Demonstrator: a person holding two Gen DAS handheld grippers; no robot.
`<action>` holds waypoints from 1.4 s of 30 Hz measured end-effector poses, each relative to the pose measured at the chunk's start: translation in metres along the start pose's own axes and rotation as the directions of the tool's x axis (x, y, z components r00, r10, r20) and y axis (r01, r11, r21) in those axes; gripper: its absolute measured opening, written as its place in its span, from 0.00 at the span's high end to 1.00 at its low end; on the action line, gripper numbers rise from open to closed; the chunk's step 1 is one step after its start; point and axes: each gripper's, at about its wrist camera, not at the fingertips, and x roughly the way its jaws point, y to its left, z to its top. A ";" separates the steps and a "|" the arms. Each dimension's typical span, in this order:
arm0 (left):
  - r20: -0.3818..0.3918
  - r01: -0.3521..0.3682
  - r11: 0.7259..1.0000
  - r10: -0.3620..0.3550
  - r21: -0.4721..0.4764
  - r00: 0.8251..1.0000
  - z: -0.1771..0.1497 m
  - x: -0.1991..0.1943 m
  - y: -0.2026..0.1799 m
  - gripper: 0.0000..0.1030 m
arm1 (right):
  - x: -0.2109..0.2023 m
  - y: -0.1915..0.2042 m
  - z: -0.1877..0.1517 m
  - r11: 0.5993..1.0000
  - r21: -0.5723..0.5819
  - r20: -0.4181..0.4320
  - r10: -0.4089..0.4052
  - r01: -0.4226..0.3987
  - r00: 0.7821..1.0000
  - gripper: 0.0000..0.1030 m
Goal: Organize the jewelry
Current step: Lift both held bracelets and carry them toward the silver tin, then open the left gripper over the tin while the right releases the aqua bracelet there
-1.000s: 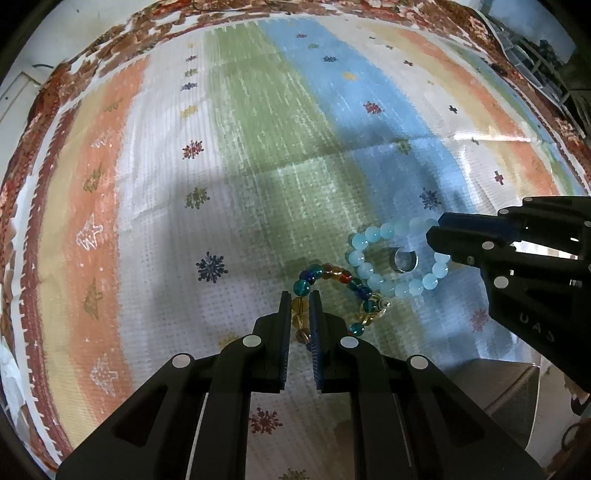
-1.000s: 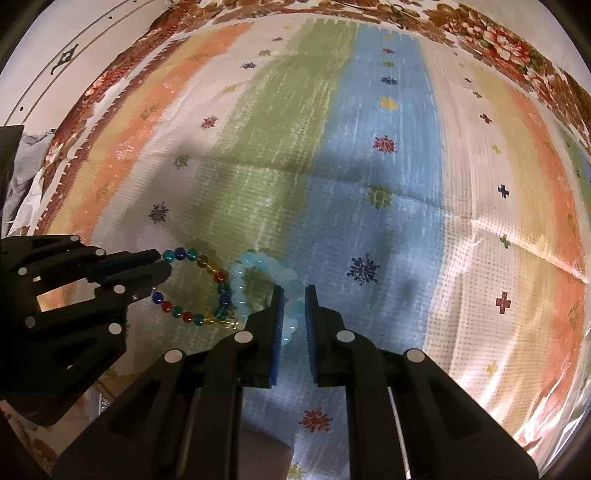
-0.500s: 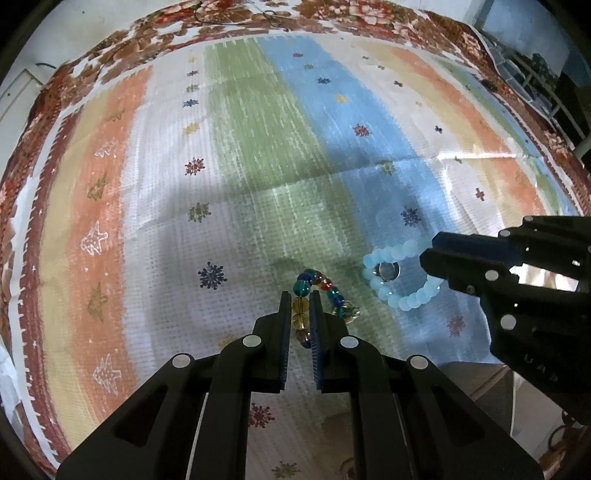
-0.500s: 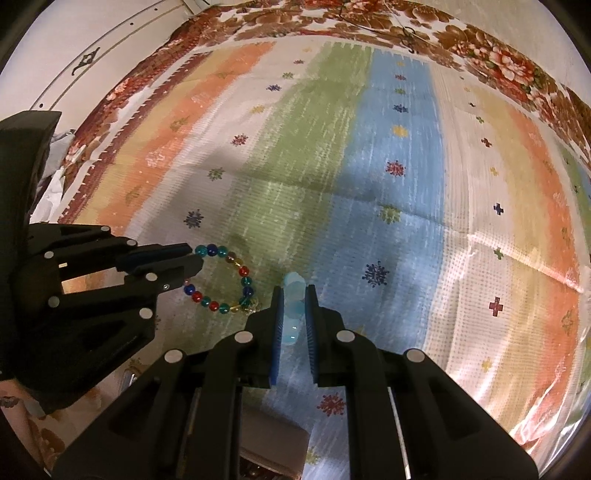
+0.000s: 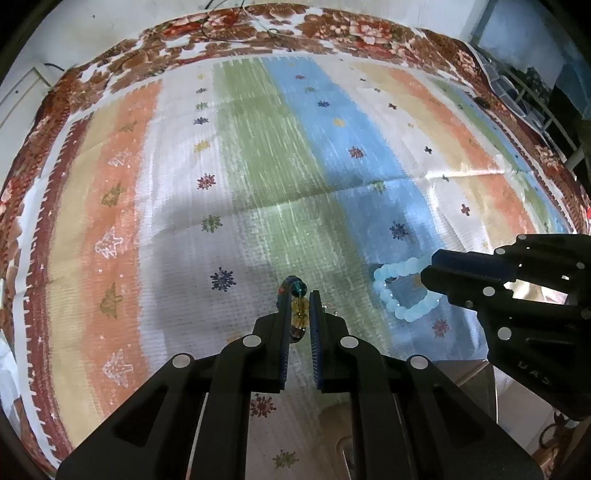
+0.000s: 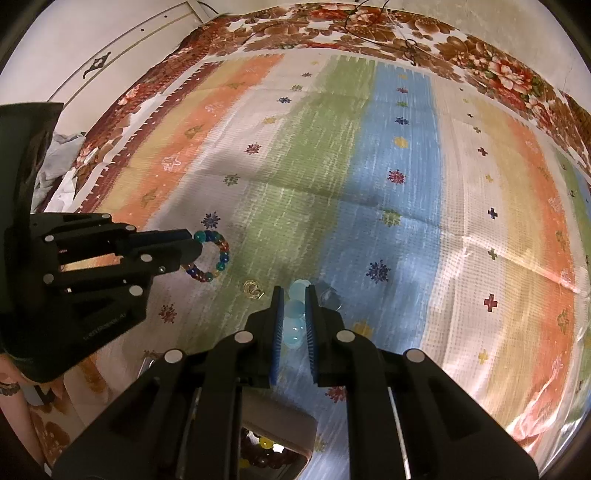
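My left gripper [image 5: 299,295] is shut on a multicoloured bead bracelet [image 5: 298,308], which hangs edge-on between the fingers above the striped cloth [image 5: 258,166]. The right wrist view shows that bracelet [image 6: 216,258] as a small loop dangling from the left gripper [image 6: 195,245]. My right gripper [image 6: 293,291] is shut on a pale blue bead bracelet [image 6: 294,314]. From the left wrist view that blue bracelet [image 5: 400,295] hangs as a loop off the right gripper [image 5: 430,267]. Both bracelets are clear of the cloth.
A small gold charm [image 6: 253,289] lies on the cloth between the two grippers. A clear rounded piece [image 6: 330,297] sits just right of my right fingers. An open box [image 6: 273,450] with beads inside shows below my right gripper. A floral border [image 6: 369,26] edges the cloth.
Both grippers have risen, lifting their bracelets off the cloth. The loops, flat a second ago, now hang from the fingers. The gold charm and the clear piece stayed on the cloth.
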 end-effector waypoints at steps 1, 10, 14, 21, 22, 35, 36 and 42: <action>0.004 0.001 1.000 -0.001 -0.001 1.000 -0.001 -0.002 0.000 0.91 | -0.001 0.000 -0.001 1.000 0.000 0.001 0.000 0.000 1.000 0.87; 0.032 0.024 1.000 -0.023 -0.001 0.999 -0.010 -0.015 -0.005 0.91 | -0.017 0.002 -0.008 1.000 0.015 0.032 0.004 -0.004 0.999 0.87; 0.050 0.036 0.999 -0.037 0.013 0.998 -0.016 -0.025 -0.011 0.91 | -0.025 0.003 -0.014 1.000 0.014 0.042 0.003 -0.004 0.999 0.87; 0.069 0.056 0.998 -0.057 0.014 0.996 -0.023 -0.033 -0.016 0.91 | -0.036 0.000 -0.021 0.999 0.036 0.063 0.002 -0.004 0.998 0.87; 0.074 0.058 0.998 -0.059 0.014 0.996 -0.023 -0.035 -0.017 0.91 | -0.037 0.000 -0.022 0.999 0.039 0.064 0.001 -0.004 0.998 0.87; 0.165 0.112 0.993 -0.115 0.023 0.980 -0.033 -0.072 -0.023 0.91 | -0.067 0.003 -0.035 0.998 0.045 0.123 0.031 -0.036 0.992 0.87; 0.171 0.114 0.993 -0.117 0.024 0.978 -0.034 -0.075 -0.024 0.91 | -0.071 0.004 -0.036 0.998 0.043 0.131 0.033 -0.039 0.991 0.87; 0.194 0.125 0.990 -0.134 0.058 0.972 -0.046 -0.087 -0.032 0.91 | -0.084 0.014 -0.046 0.999 0.008 0.152 0.045 -0.047 0.987 0.87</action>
